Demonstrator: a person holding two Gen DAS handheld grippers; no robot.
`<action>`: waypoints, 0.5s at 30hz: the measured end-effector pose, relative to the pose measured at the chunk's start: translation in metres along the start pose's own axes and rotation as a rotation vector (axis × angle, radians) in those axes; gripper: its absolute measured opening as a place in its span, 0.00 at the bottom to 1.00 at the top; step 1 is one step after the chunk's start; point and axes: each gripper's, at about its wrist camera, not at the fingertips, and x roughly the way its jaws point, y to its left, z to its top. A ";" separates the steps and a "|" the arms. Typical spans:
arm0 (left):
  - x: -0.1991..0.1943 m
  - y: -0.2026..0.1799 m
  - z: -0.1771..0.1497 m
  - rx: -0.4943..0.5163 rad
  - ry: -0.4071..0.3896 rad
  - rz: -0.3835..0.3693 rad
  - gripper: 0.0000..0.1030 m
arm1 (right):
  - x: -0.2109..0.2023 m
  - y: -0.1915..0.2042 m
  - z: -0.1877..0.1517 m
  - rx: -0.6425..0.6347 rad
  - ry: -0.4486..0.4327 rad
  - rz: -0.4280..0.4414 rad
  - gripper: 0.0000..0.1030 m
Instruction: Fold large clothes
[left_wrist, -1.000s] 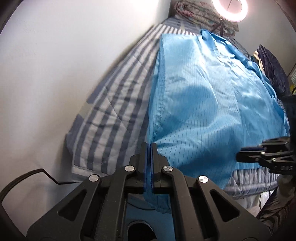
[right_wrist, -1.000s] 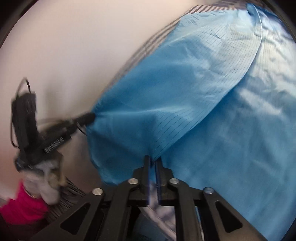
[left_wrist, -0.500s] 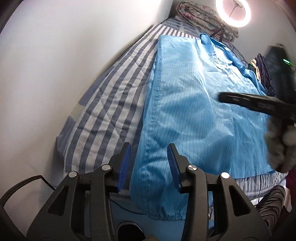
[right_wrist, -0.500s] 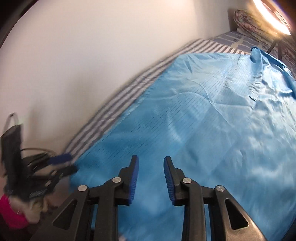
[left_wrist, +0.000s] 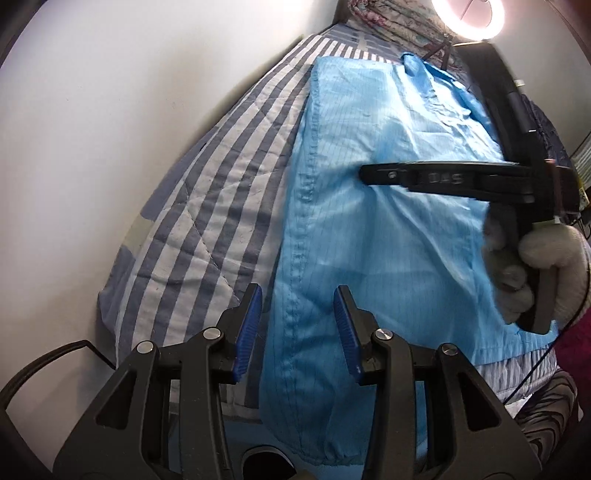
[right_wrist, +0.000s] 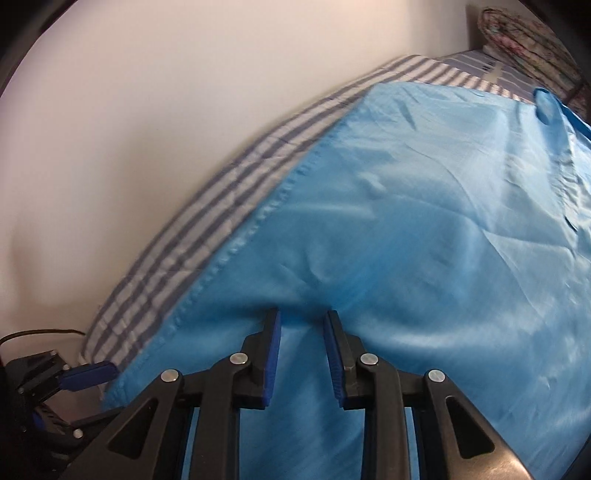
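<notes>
One blue garment (left_wrist: 388, 229) flat on striped bed (left_wrist: 207, 206) ahead of two grippers, left gripper (left_wrist: 297, 328) and right gripper (right_wrist: 301, 350), both jaws apart, empty.

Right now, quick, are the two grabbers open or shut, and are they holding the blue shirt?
Left gripper: just opened, holding nothing; blue shirt lies below.
Right gripper: open, closing a little over the shirt, no grip.

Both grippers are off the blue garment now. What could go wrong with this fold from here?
1. The blue garment's near end hangs over the edge of the striped bed cover; slick fabric may slide off.
2. The right gripper hovers open, low over the cloth; a sweep could drag wrinkles into the fold.
3. The open left gripper straddles the seam edge; closing now might pinch only one layer.
</notes>
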 end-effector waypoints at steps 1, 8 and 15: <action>0.003 0.001 0.001 -0.002 0.003 0.000 0.38 | -0.002 -0.001 0.000 -0.005 -0.002 0.009 0.25; 0.018 0.003 0.000 -0.008 0.044 0.005 0.22 | -0.081 -0.028 -0.029 0.013 -0.278 -0.021 0.49; 0.010 0.003 0.001 -0.013 0.021 -0.010 0.22 | -0.077 -0.077 -0.033 0.086 -0.162 -0.073 0.49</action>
